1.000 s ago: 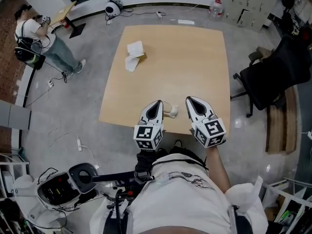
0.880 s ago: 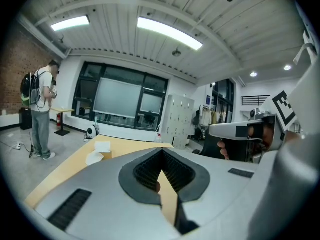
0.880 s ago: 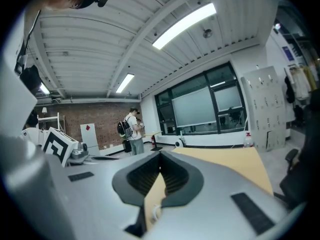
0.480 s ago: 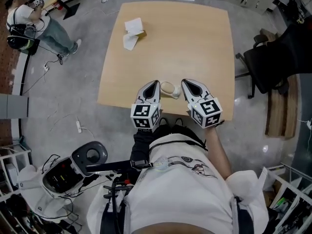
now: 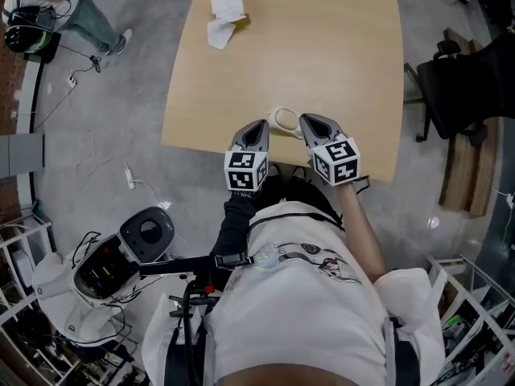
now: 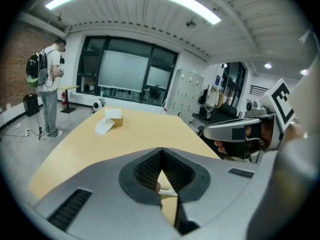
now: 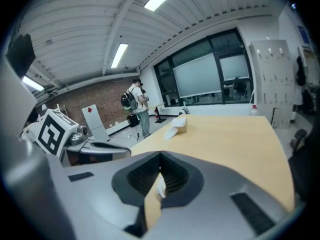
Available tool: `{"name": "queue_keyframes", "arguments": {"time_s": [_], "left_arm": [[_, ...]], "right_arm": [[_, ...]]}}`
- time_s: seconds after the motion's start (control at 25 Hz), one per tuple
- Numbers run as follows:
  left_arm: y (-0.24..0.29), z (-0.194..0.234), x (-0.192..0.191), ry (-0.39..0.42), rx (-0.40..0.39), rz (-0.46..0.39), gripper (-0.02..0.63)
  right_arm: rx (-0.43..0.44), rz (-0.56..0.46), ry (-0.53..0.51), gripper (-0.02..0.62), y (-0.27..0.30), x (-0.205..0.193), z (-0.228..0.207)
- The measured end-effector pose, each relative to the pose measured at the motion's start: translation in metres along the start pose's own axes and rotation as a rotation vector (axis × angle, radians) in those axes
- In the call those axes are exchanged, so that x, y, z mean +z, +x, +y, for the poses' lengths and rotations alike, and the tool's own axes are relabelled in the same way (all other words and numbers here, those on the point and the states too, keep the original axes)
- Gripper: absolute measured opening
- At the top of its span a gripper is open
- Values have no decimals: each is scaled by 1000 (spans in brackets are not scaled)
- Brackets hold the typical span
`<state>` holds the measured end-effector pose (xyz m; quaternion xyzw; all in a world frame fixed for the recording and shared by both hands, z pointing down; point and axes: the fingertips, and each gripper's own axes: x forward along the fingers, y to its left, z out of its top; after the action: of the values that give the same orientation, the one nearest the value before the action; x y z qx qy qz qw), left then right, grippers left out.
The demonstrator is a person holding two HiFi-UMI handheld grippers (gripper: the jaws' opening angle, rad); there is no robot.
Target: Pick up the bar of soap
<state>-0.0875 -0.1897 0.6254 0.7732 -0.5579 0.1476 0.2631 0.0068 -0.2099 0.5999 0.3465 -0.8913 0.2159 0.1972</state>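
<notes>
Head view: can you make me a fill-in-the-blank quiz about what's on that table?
The bar of soap lies on the table between the two ____.
The left gripper and the right gripper both have their jaws ____.
The small box sits near the table's far ____ corner.
Missing words: grippers; shut; left.

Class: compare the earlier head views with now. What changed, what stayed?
The left tool and right tool have drawn back slightly, so their tips now sit level with the pale oval bar of soap instead of past it. Nothing was gripped or released. Both tools stay shut; the soap stays on the light wooden table.
</notes>
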Motion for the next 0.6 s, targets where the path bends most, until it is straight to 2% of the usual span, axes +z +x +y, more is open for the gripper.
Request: {"name": "queue_keyframes", "arguments": {"time_s": [0.2,0.32,0.6], "left_arm": [[10,18,-39,-24,19,96,0],[17,26,-61,-52,25,152,0],[28,32,-92,-86,22,224,0]], "right_arm": [[19,111,-61,3,33,-36,-2],[35,160,-62,3,46,-53,-5],[87,292,-111,5,69,-94,0]]}}
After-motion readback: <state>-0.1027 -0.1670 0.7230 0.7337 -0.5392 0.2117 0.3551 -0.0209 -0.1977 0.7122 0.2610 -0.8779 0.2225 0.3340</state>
